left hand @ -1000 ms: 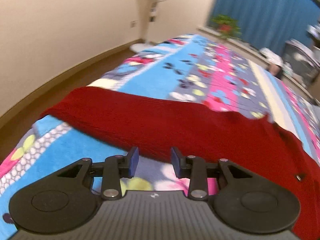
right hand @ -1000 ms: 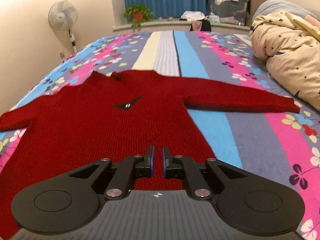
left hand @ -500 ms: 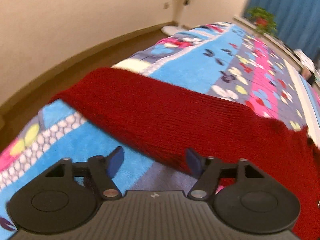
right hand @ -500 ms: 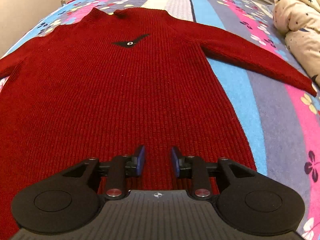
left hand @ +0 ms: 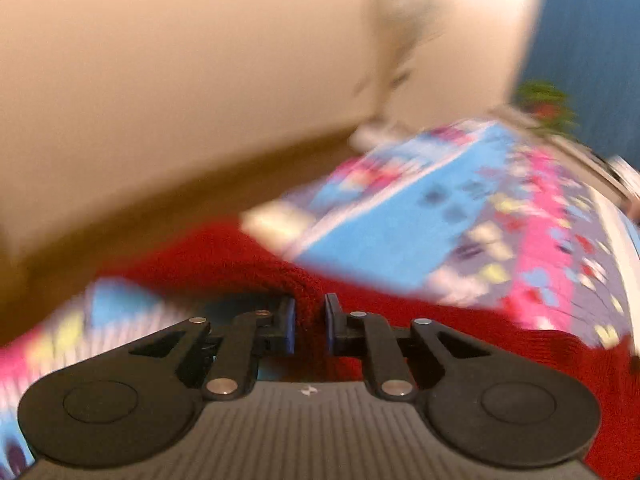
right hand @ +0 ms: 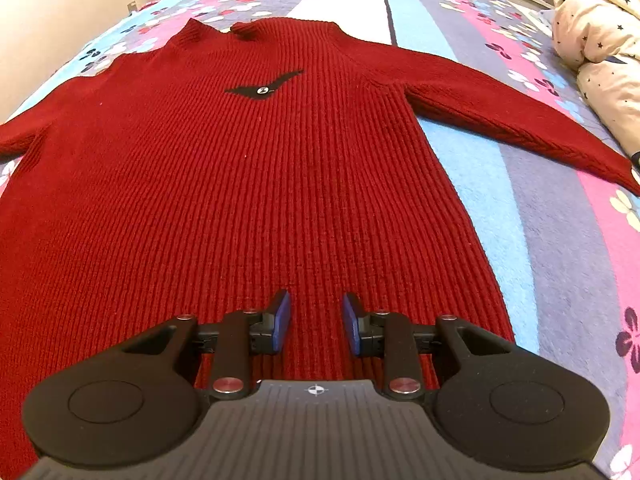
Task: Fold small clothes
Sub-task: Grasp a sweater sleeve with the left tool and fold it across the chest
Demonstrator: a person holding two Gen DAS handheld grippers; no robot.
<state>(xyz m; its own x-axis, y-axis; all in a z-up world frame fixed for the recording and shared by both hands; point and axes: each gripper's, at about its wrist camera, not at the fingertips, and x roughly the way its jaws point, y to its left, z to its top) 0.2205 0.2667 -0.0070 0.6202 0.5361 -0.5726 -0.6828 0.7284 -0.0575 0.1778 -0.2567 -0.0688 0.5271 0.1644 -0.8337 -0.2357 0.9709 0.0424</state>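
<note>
A red knitted sweater (right hand: 260, 168) with a small black emblem (right hand: 262, 88) lies flat, front up, on the bed, both sleeves spread out. My right gripper (right hand: 316, 320) is open, low over the sweater's bottom hem, empty. My left gripper (left hand: 310, 322) is shut on the left sleeve (left hand: 224, 260) of the sweater, pinching a raised fold of red knit between its pads. The left wrist view is blurred by motion.
The bed (right hand: 560, 260) has a striped flowered cover in blue, pink and grey. A cream star-print quilt (right hand: 600, 48) lies bunched at the right. The bed's left edge drops to a wooden floor (left hand: 160, 208) by a beige wall. A fan (left hand: 404, 32) stands there.
My left gripper opened wide, moved onto the left sleeve and shut on it. My right gripper came down toward the hem and opened from nearly shut.
</note>
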